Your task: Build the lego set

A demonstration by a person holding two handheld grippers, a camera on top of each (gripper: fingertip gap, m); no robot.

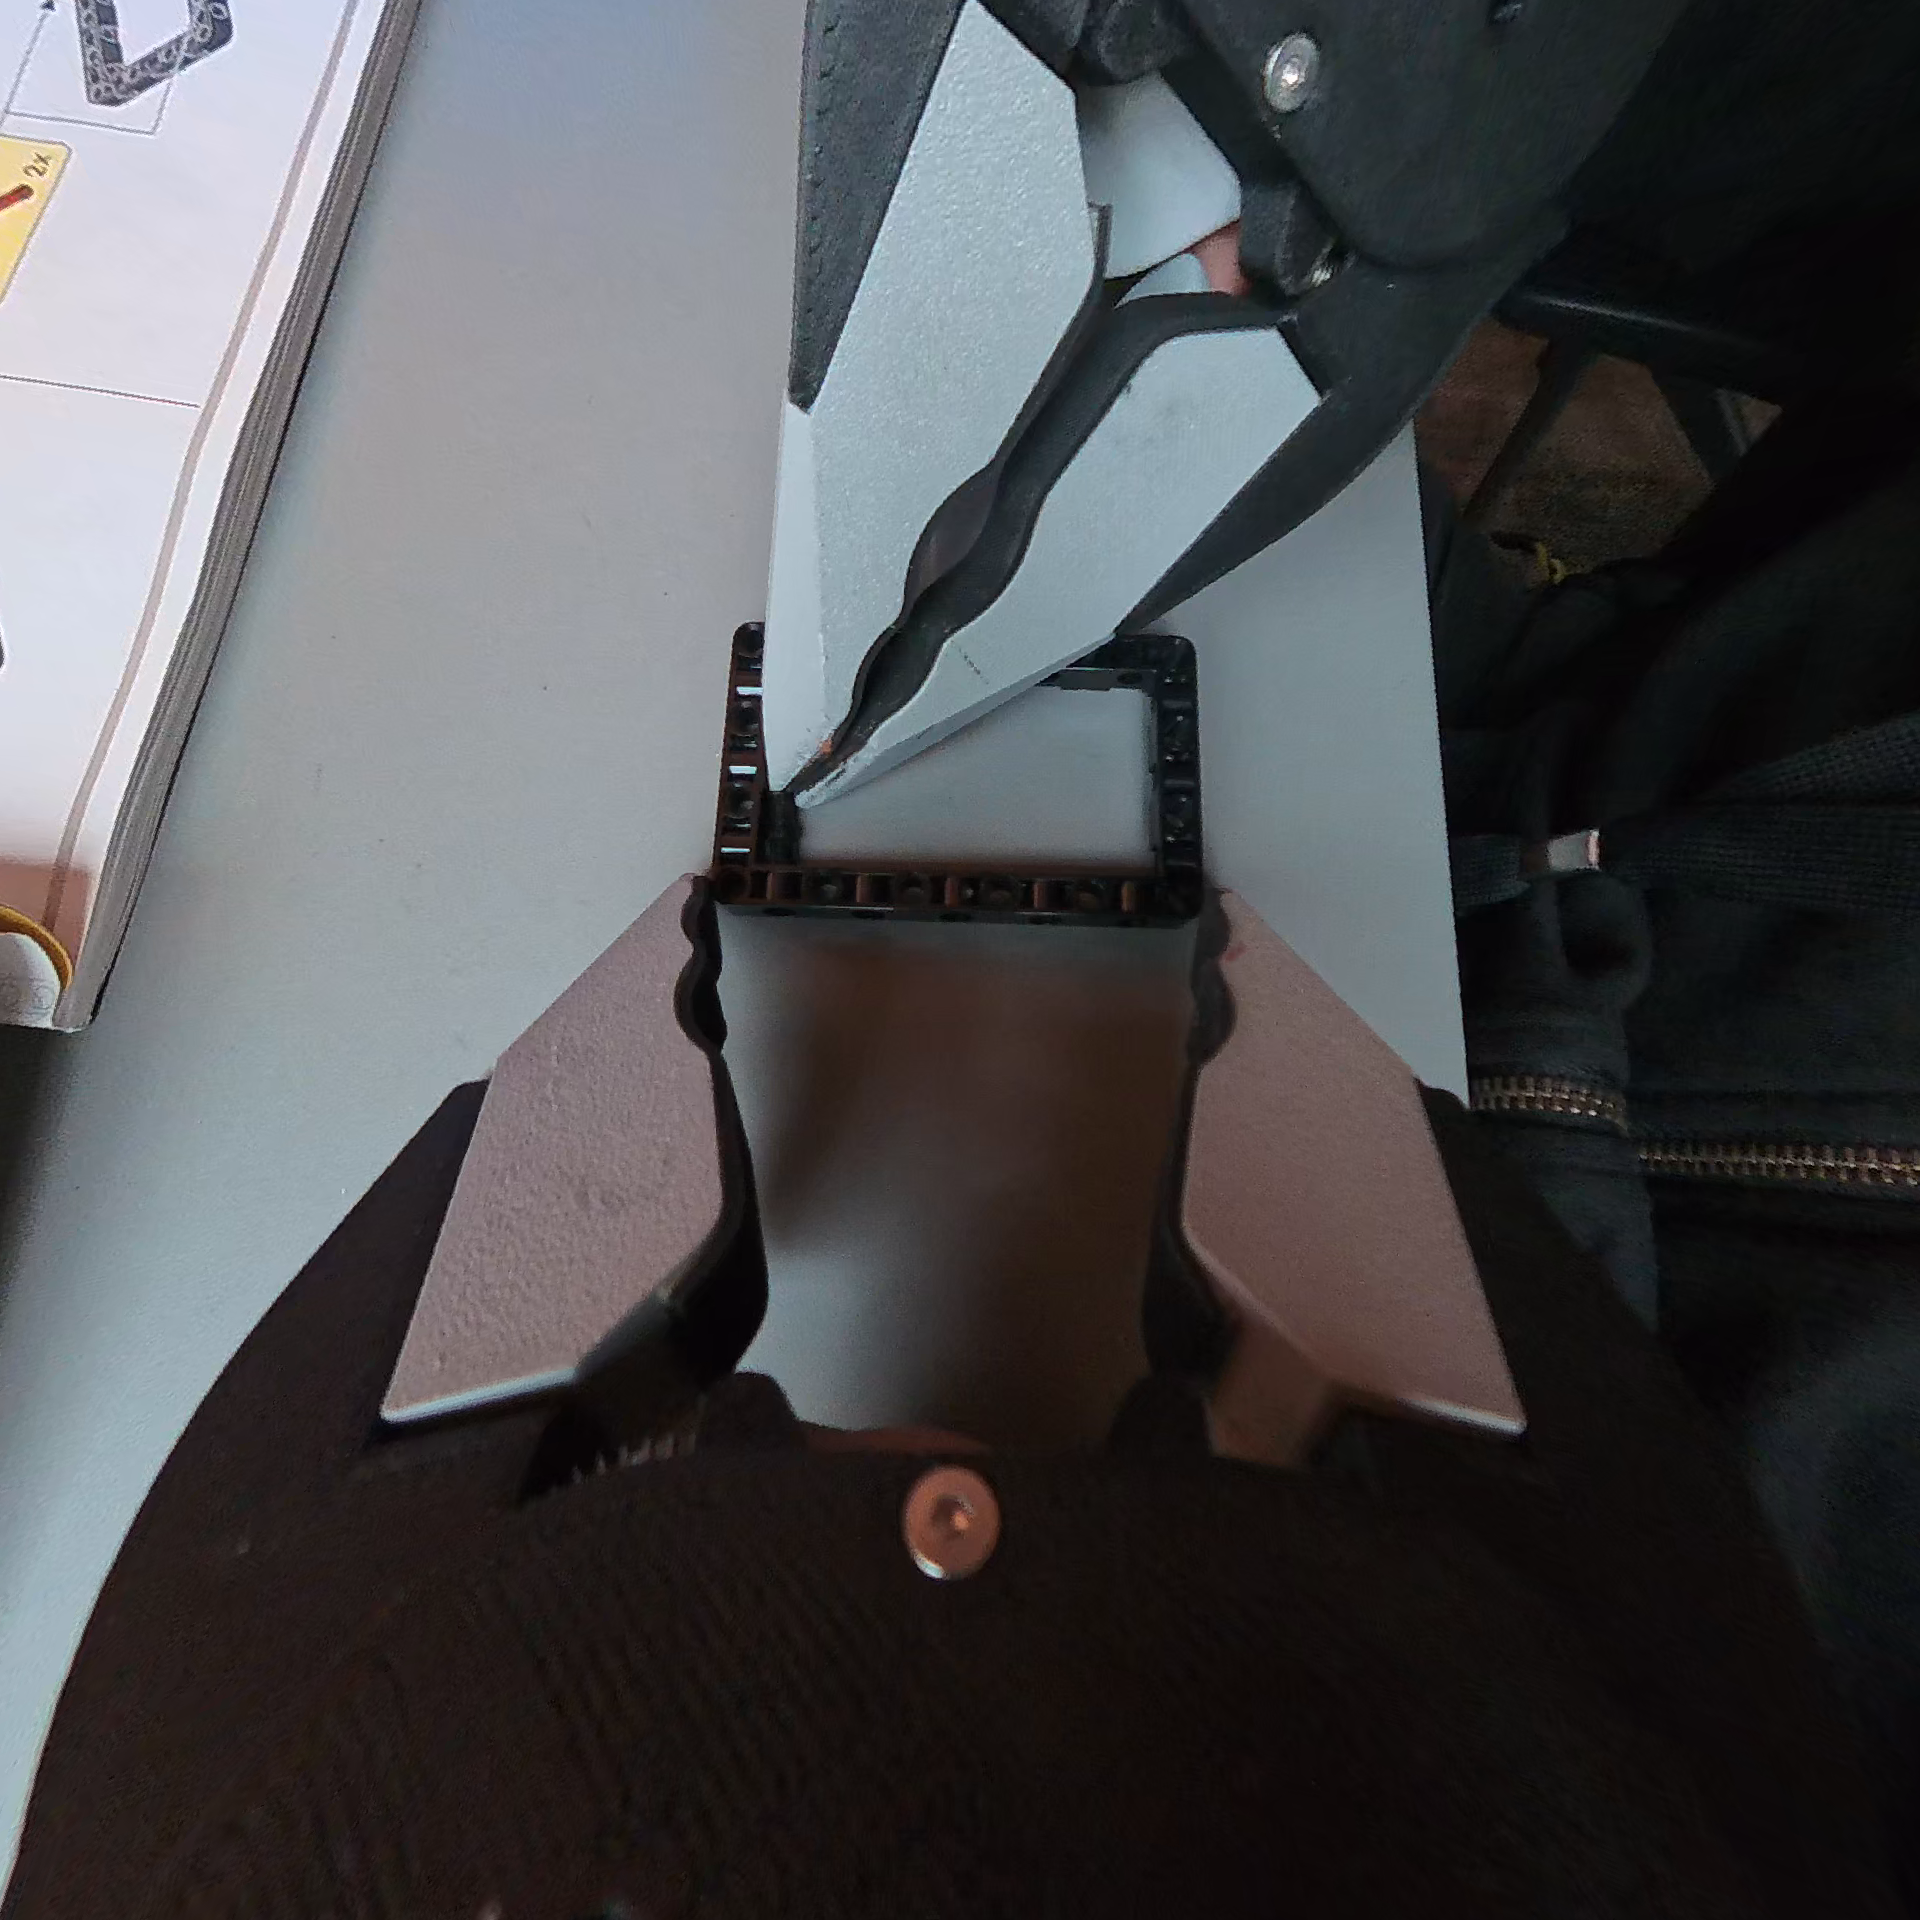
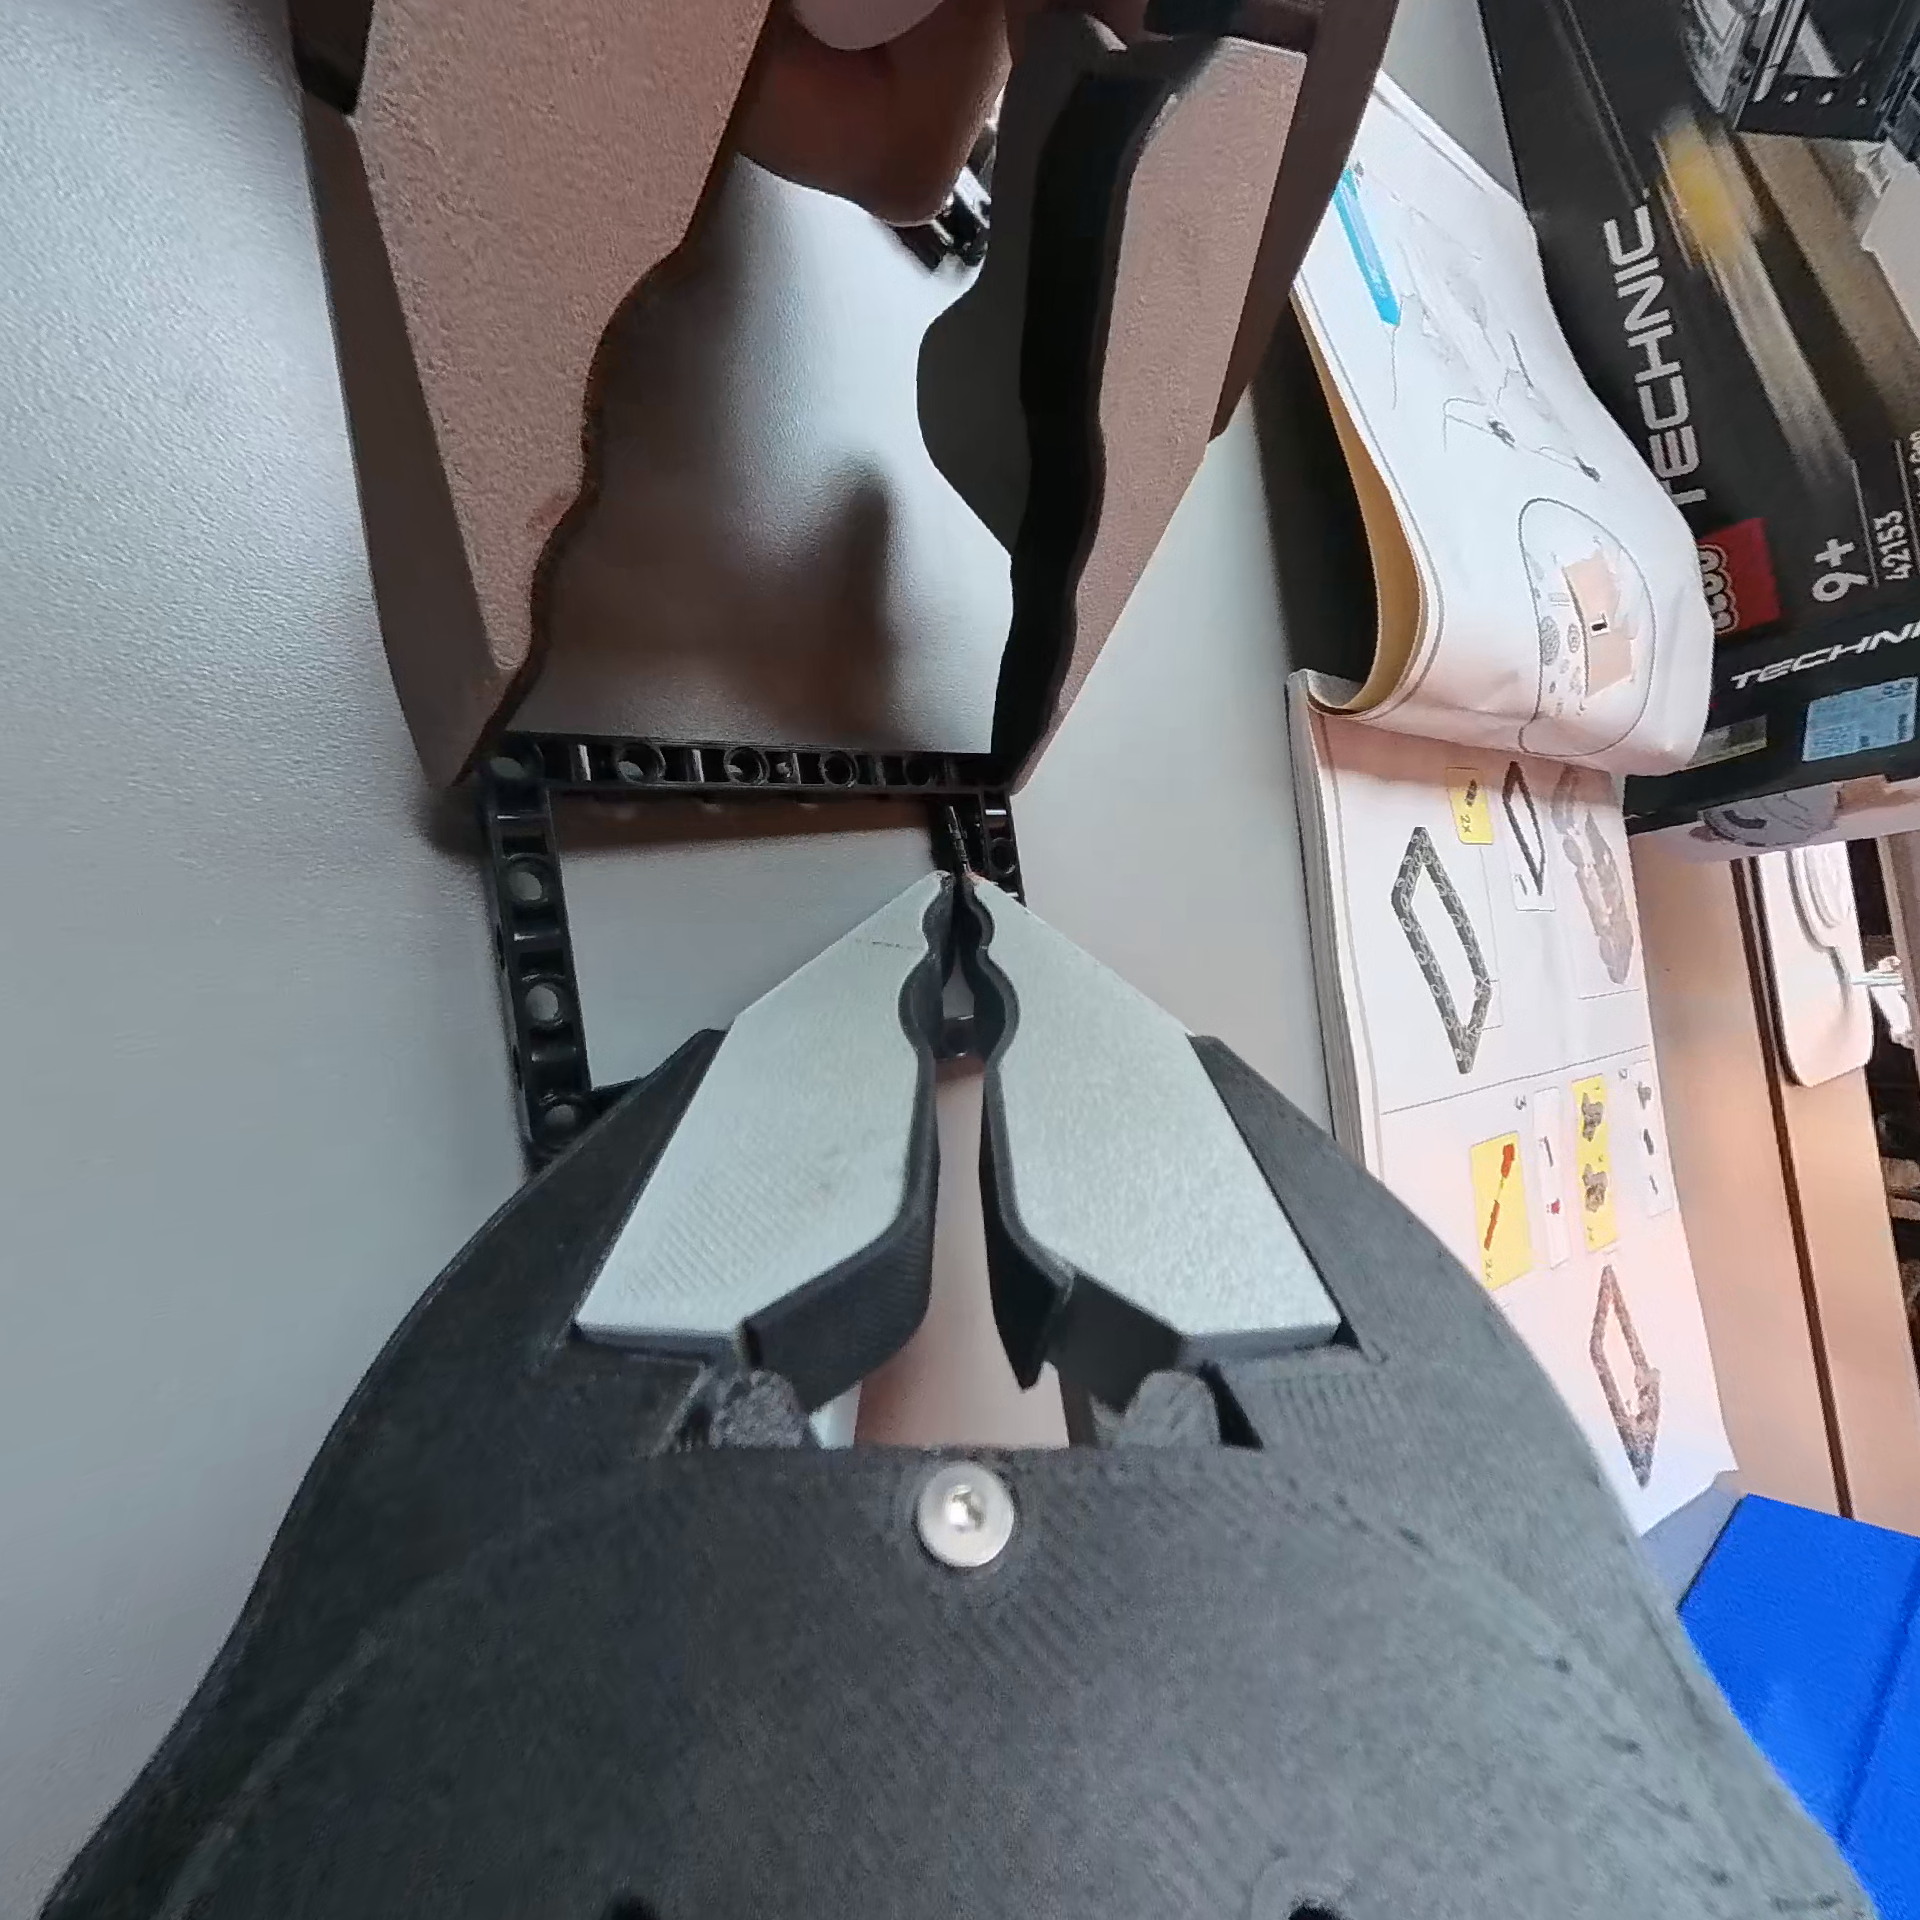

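Two grippers are meeting at one black frame [image 1: 956, 790], which is lying flat on the grey table [image 1: 468, 727]. Your left gripper [image 1: 956, 914] is spread wide, its fingertips bracing both ends of the frame's near long beam. Your right gripper [image 2: 956, 883] is pinched closed on a small black pin [image 2: 958, 842], hard to resolve, pointing into the frame's inner corner. The pin's axis is lying along the right fingers; judging from that, you are needing a straight push, with the left holding steady.
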